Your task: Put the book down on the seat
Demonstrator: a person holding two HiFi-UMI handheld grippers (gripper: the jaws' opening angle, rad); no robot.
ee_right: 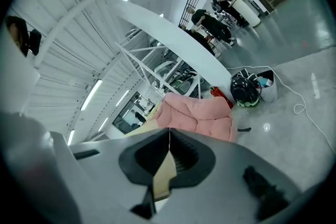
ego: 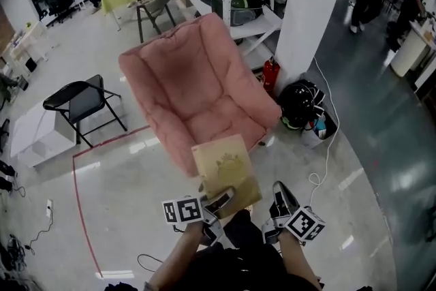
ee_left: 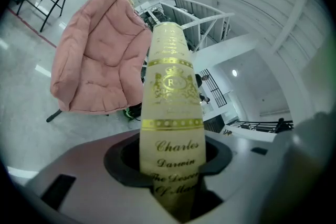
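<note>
Firmly gripped, the book (ego: 225, 174) hangs in the air short of the pink armchair (ego: 197, 88).
The left gripper (ego: 219, 201) clamps the cream Darwin volume by its lower end, gilt spine facing its camera. The seat lies at the book's 12 o'clock, apart from it. The right gripper (ego: 279, 191), at the book's 4 o'clock, has its jaws pressed together at the tips.
</note>
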